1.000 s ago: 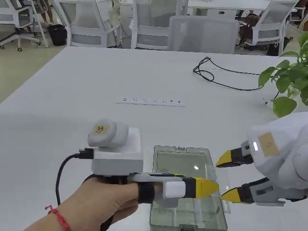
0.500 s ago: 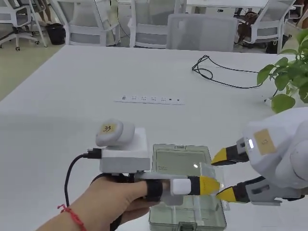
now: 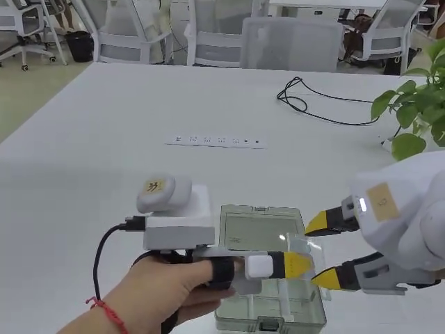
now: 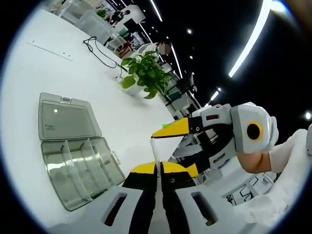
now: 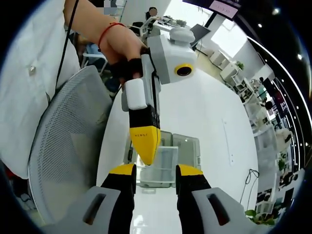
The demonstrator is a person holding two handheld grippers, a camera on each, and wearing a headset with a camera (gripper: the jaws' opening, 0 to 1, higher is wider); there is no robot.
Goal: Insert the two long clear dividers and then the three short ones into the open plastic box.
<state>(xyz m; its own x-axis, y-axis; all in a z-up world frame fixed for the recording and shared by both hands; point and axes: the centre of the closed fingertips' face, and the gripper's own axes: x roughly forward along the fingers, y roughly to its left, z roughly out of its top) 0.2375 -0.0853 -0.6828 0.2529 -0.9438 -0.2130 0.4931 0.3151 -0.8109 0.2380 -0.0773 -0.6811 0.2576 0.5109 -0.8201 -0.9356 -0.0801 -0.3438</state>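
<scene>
Left hand-held gripper (image 4: 160, 168): jaws pressed together on one edge of a thin clear divider (image 4: 155, 150), which stands up from the tips. Right hand-held gripper (image 5: 156, 171): jaws spread wide on either side of the left tip and the sheet; contact cannot be made out. Both hang just above the plastic box (image 3: 236, 321), which sits at the near edge of the counter (image 3: 139, 104) with its lid (image 3: 261, 226) laid flat toward the far edge. Clear partitions already stand lengthwise in the box, so the step in hand is probably a short divider. The next move calls for squaring the sheet to its slots and pressing it straight down.
</scene>
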